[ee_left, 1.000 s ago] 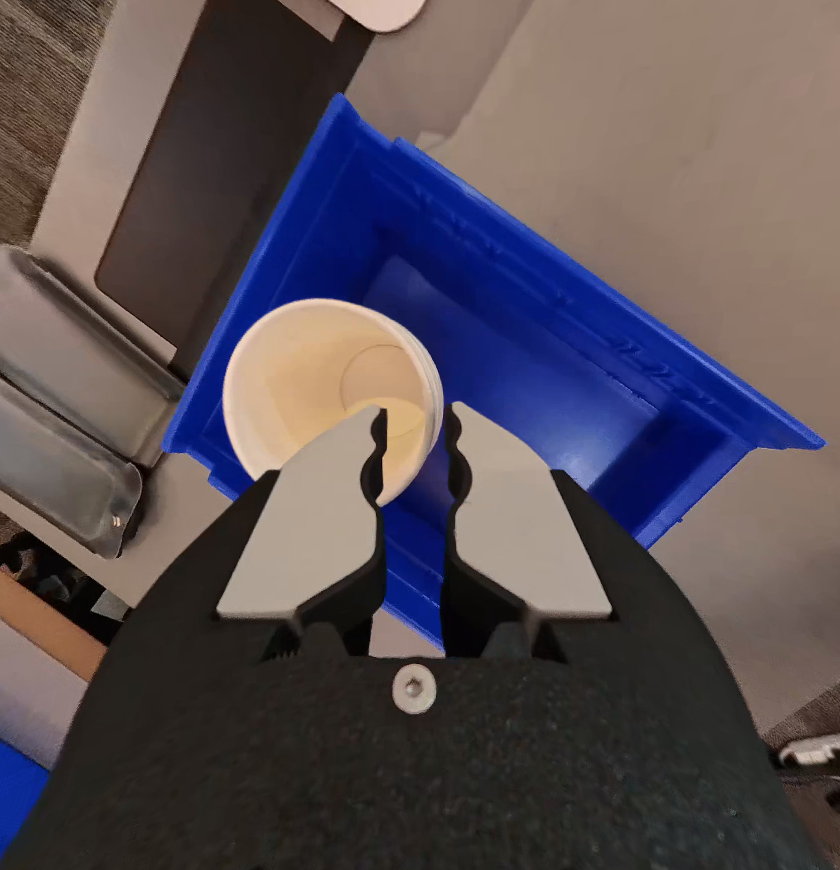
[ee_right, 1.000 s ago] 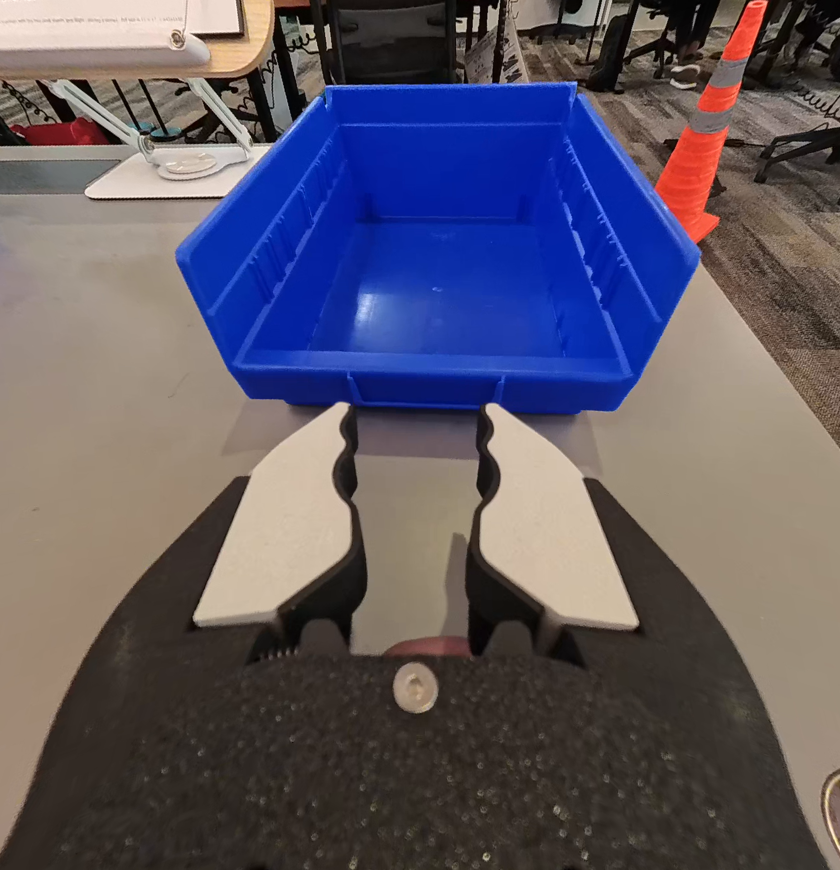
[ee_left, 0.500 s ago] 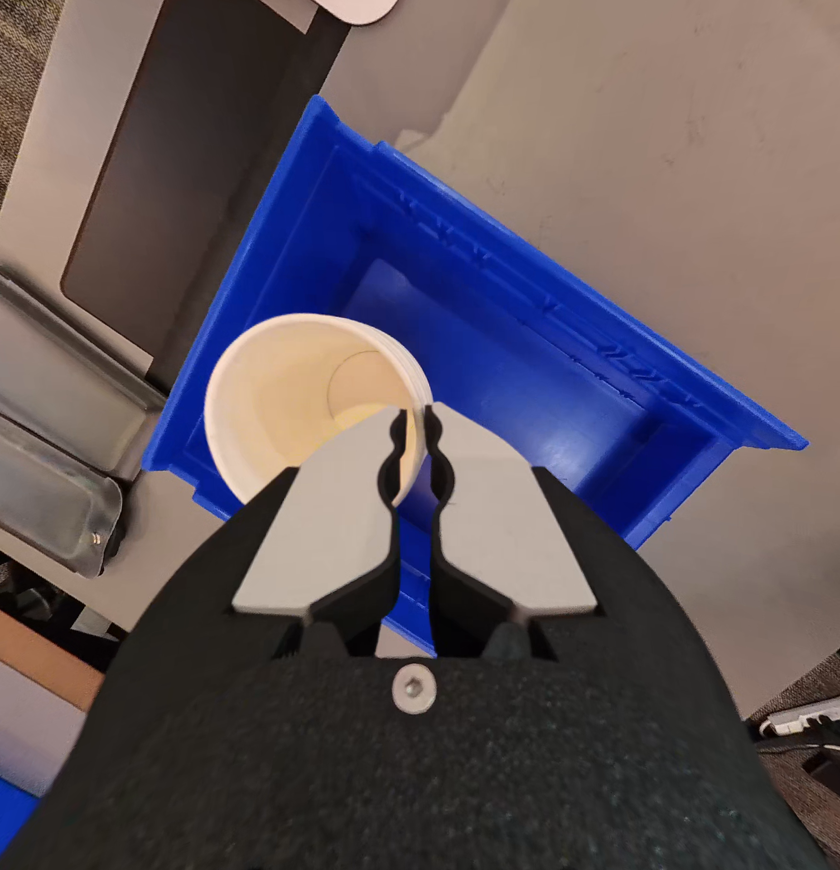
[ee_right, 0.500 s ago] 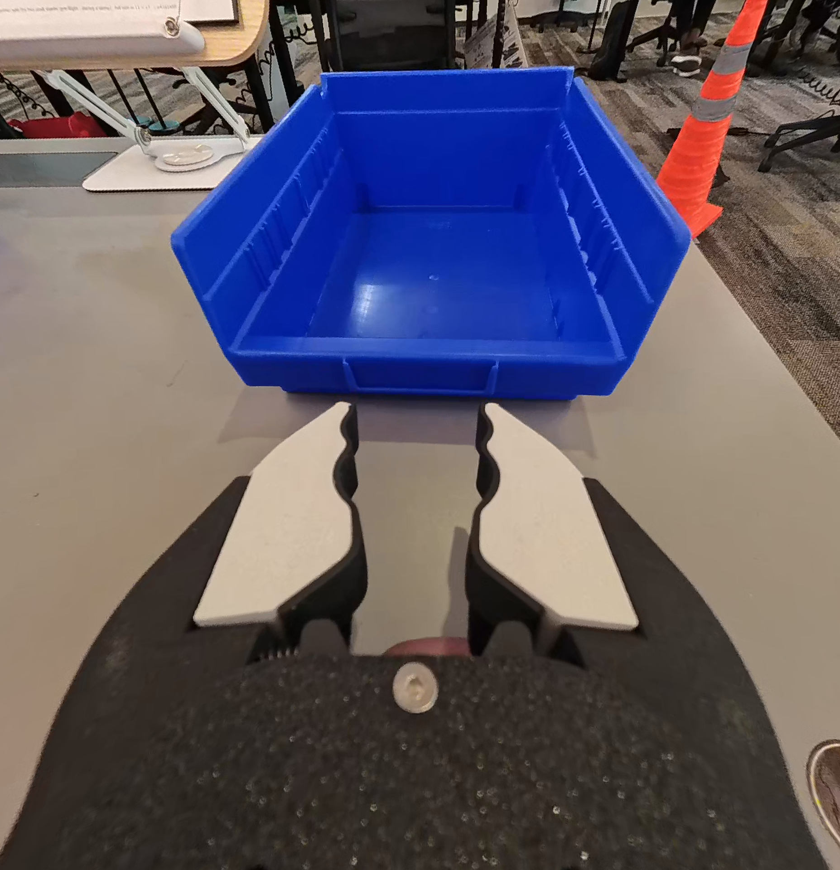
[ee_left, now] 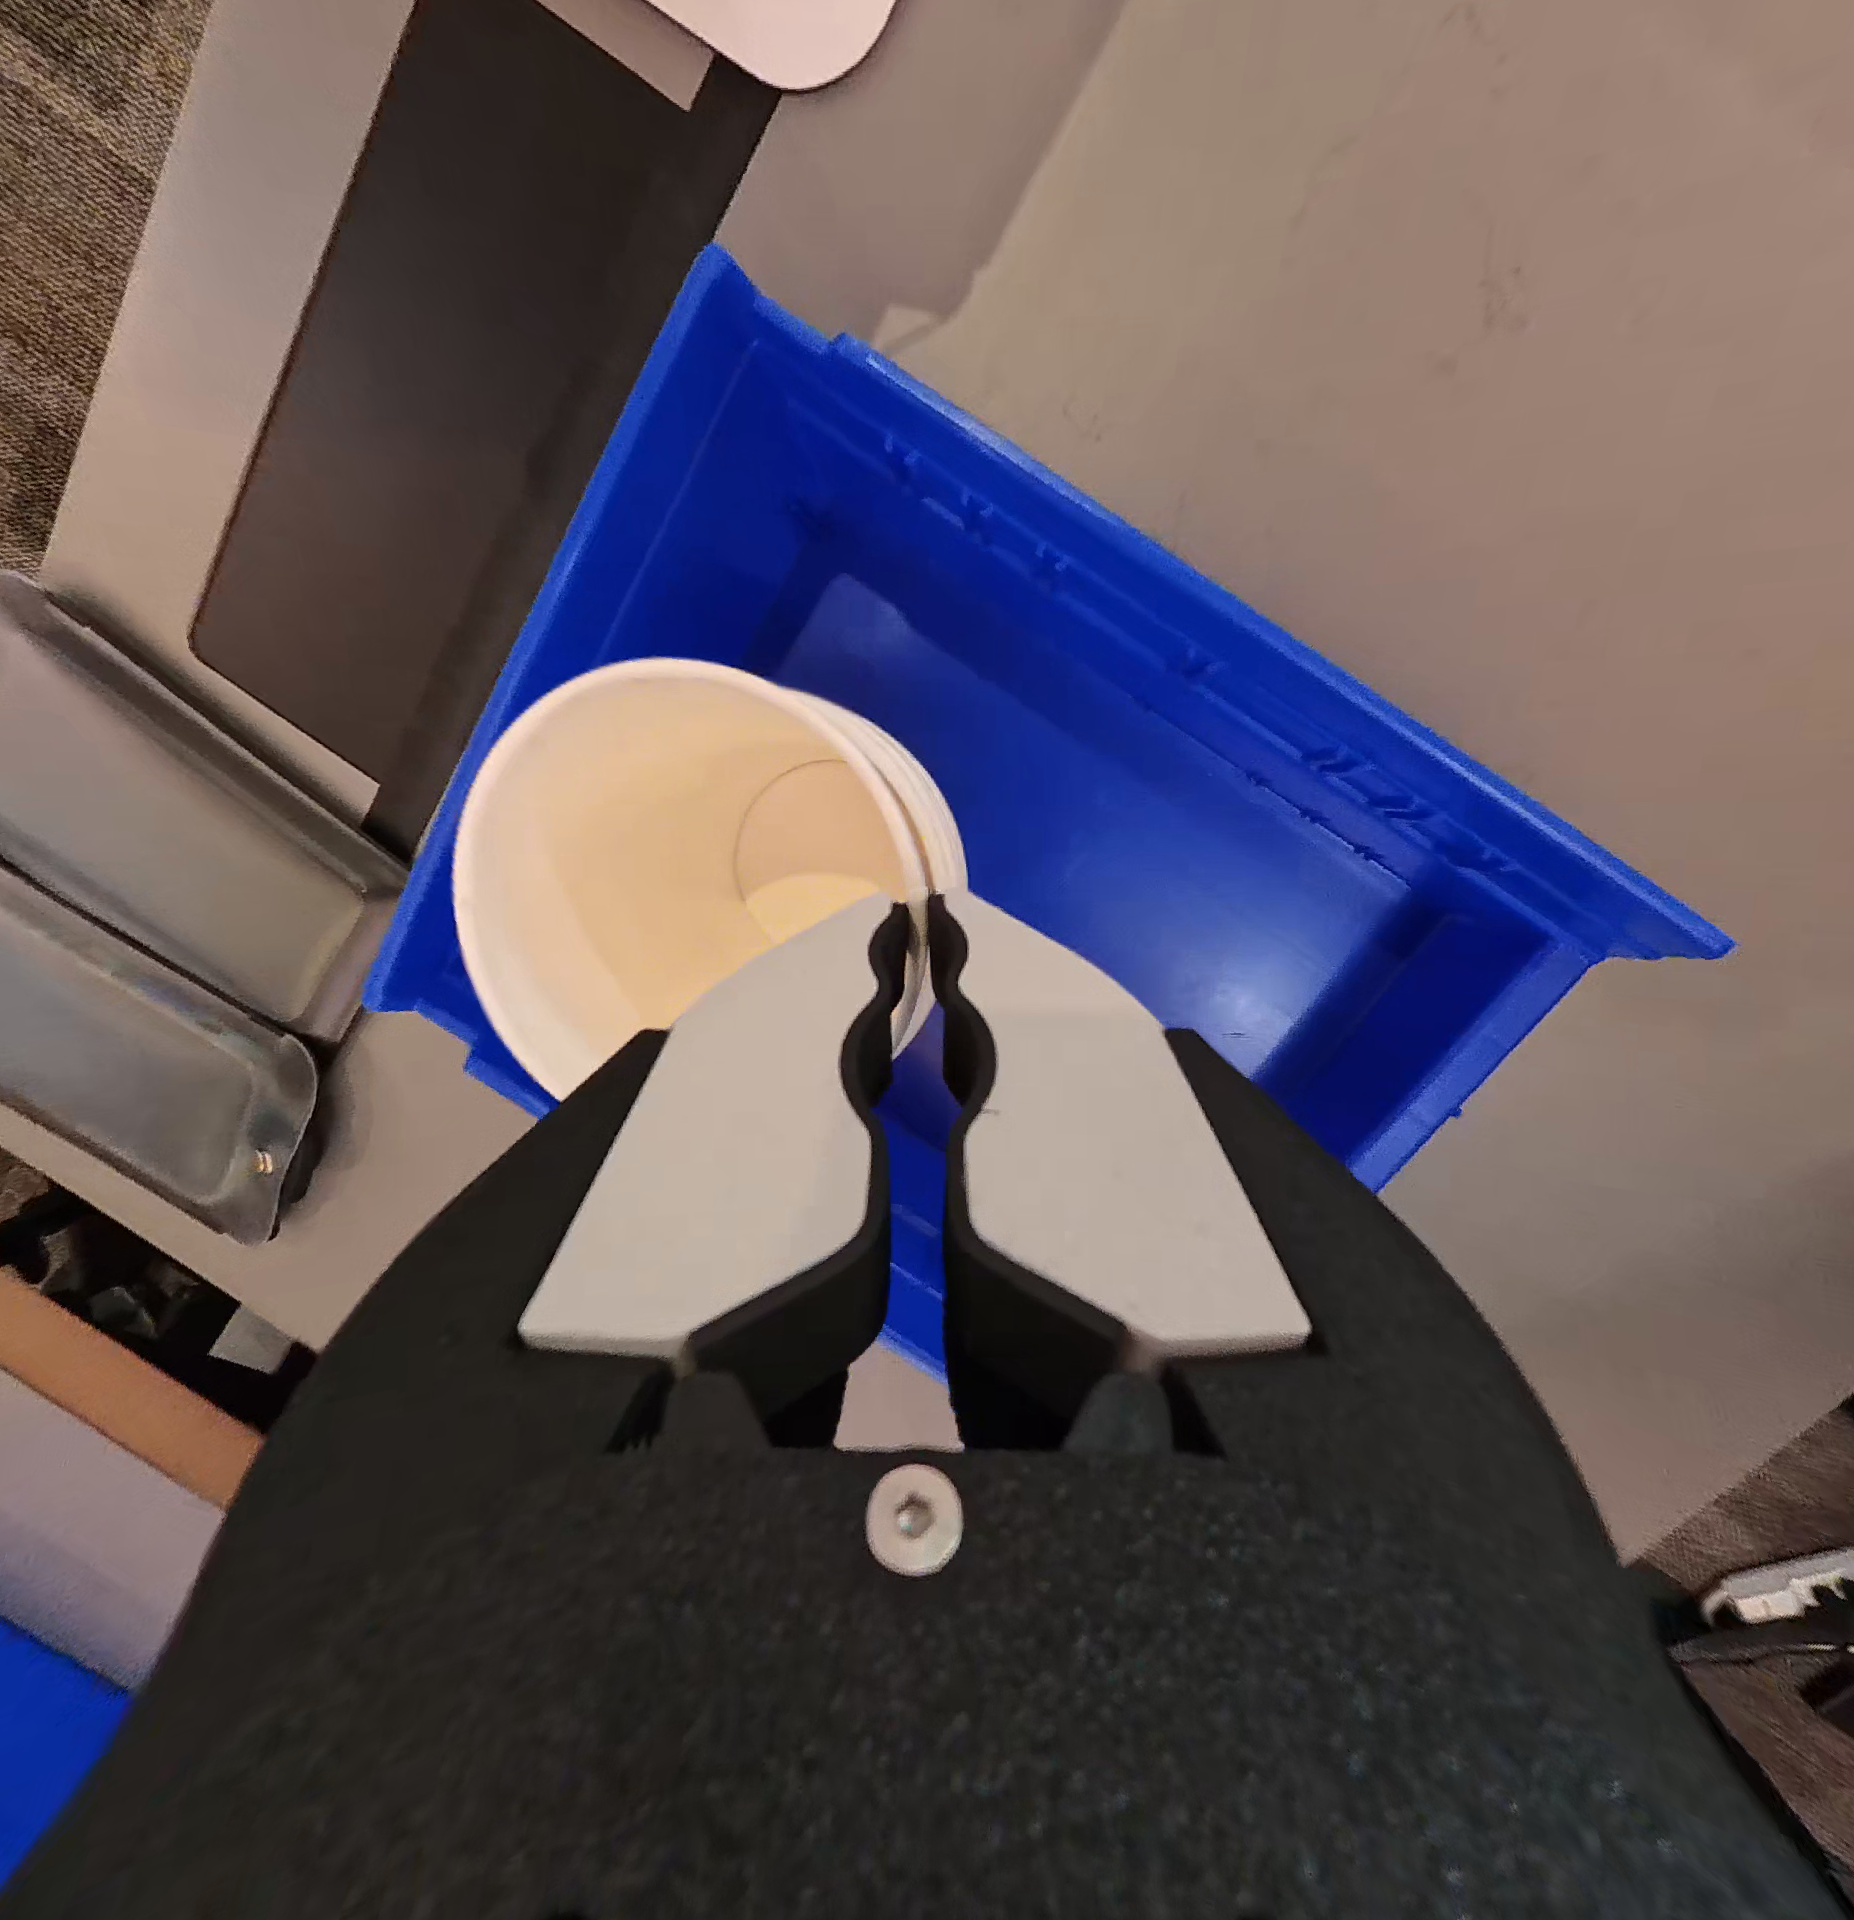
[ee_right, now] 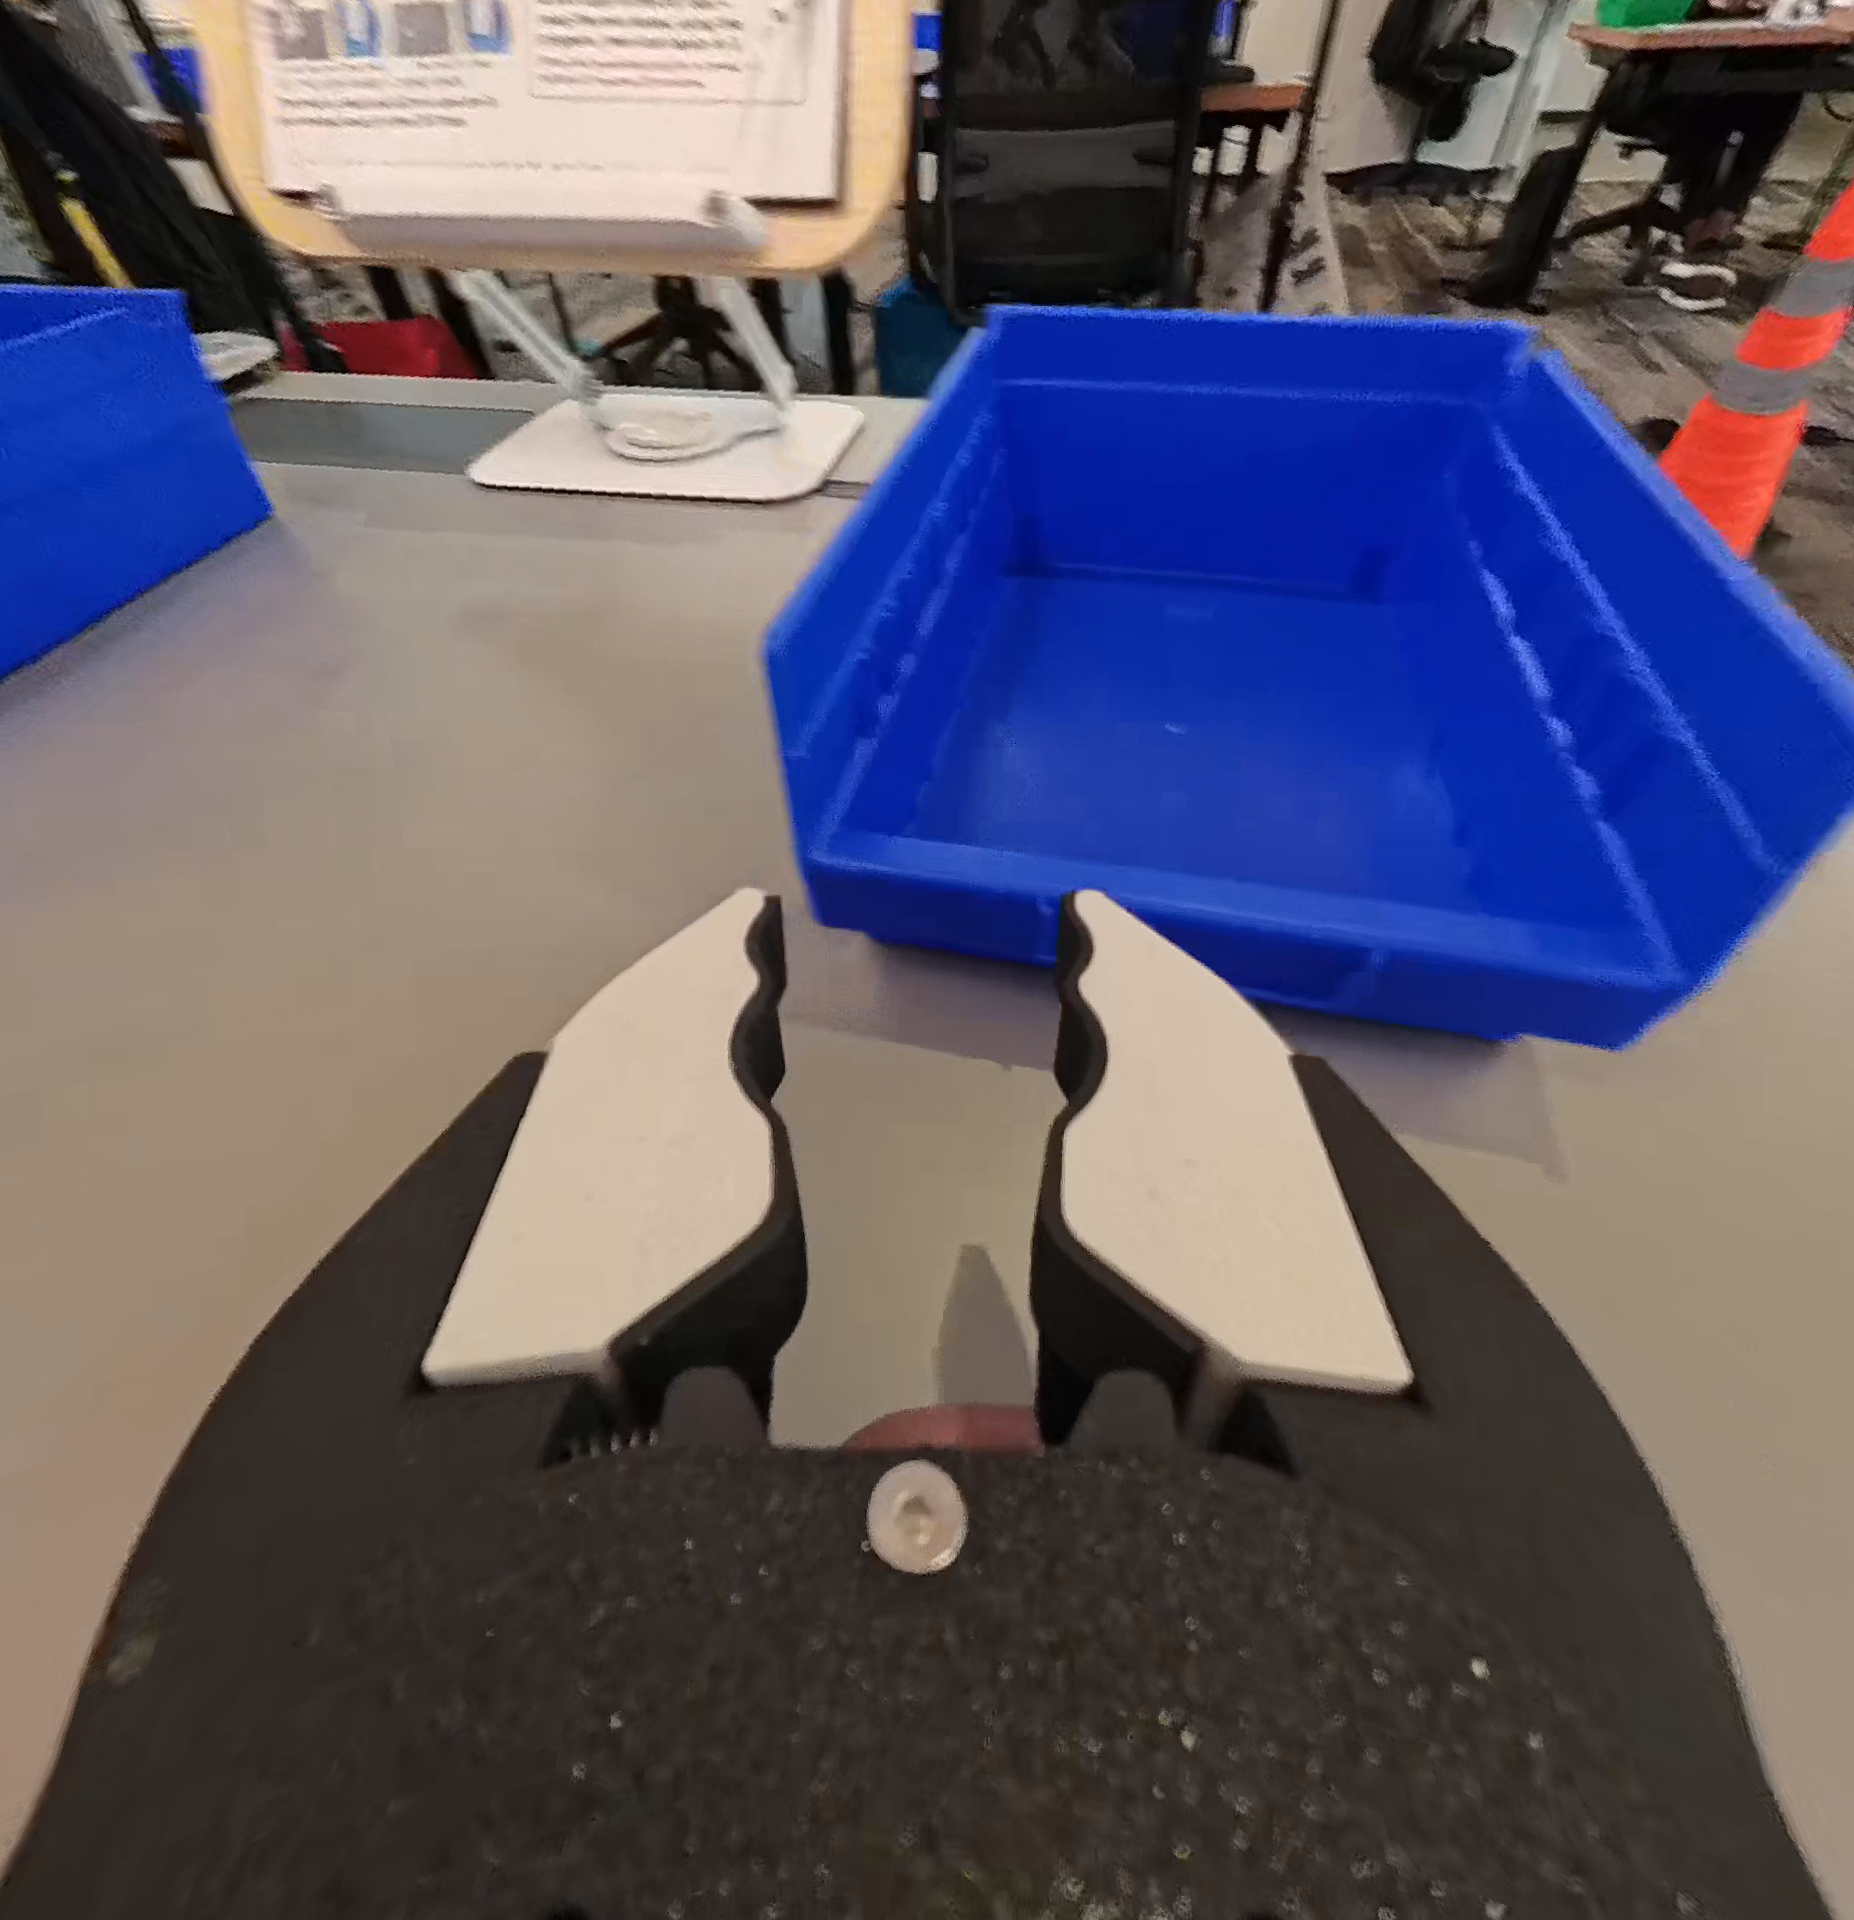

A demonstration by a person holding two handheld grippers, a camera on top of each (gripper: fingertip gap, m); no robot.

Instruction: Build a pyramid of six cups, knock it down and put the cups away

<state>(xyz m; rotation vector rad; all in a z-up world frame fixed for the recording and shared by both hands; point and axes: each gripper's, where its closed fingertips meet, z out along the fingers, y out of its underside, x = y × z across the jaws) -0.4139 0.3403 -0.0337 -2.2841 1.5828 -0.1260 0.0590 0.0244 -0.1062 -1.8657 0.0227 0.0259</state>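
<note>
Left gripper [ee_left: 918, 914] has closed, pinching the cups' [ee_left: 674, 862] rim above the bin [ee_left: 1162, 727]; right gripper [ee_right: 918, 914] gapes empty.

Left view steeply above blue bin [ee_left: 1162, 790]; right view low, near, same bin [ee_right: 1318, 727].

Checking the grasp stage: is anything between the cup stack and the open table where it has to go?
Nothing visible. The left hand-held gripper pinches the cup stack's rim above the blue bin; the grey table beside it lies bare.

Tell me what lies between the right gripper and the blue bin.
Only bare grey table, seen in the right wrist view, separates the right gripper from the blue bin.
</note>
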